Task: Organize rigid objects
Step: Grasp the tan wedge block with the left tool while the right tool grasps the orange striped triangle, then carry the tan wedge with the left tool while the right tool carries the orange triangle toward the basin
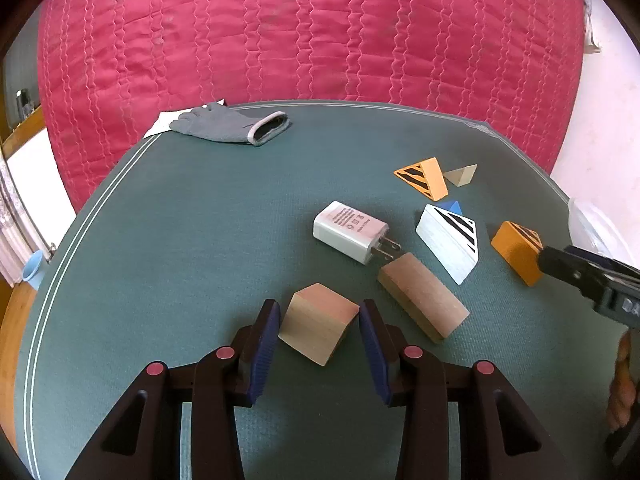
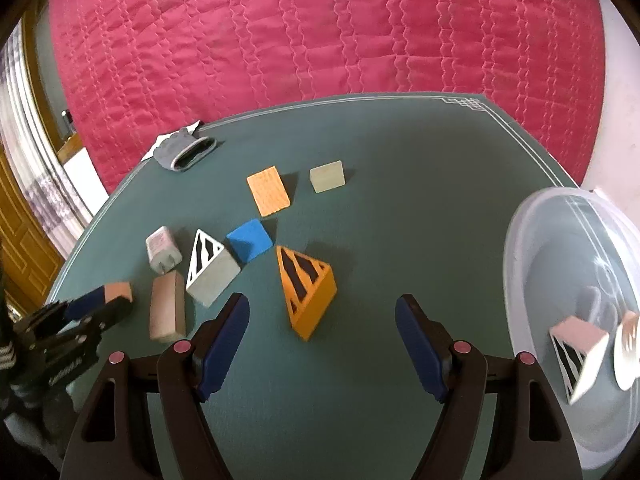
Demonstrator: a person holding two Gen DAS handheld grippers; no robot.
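Note:
My left gripper [image 1: 319,306] is shut on a plain wooden cube [image 1: 320,328] resting on the green mat, one blue pad against each side. In the right wrist view the same cube [image 2: 119,291] shows at the far left between those fingers. My right gripper [image 2: 322,302] stands open just in front of an orange wedge with black stripes [image 2: 306,292], without touching it. Near the cube lie a long wooden block [image 1: 424,300], a white plug charger [image 1: 350,232] and a white striped wedge [image 1: 448,240].
A clear plastic tub [image 2: 560,248] at the right edge holds a white striped wedge [image 2: 576,354]. Farther back lie a blue wedge [image 2: 252,244], an orange wedge [image 2: 269,191], a pale block [image 2: 327,176] and a grey glove [image 2: 186,152]. A red quilt hangs behind the table.

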